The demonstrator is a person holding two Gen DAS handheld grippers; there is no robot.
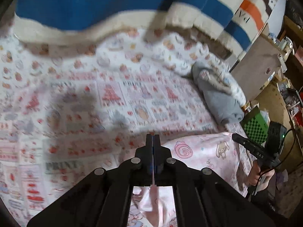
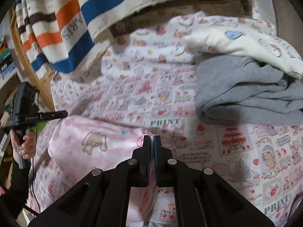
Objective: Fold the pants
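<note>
The pink pants [image 2: 90,143] hang stretched between both tools above the bed [image 2: 236,151]. The left hand-held gripper [image 1: 153,138] is closed on a pinch of pink fabric, and the right hand-held gripper [image 2: 151,139] is clamped on the opposite edge. Gray clothes [image 2: 246,94] lie nearby on the bed.

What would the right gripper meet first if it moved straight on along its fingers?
Probably the printed bedsheet just past the pink pants the right gripper pinches. The grey folded garment lies off to the right; depth is unclear.
</note>
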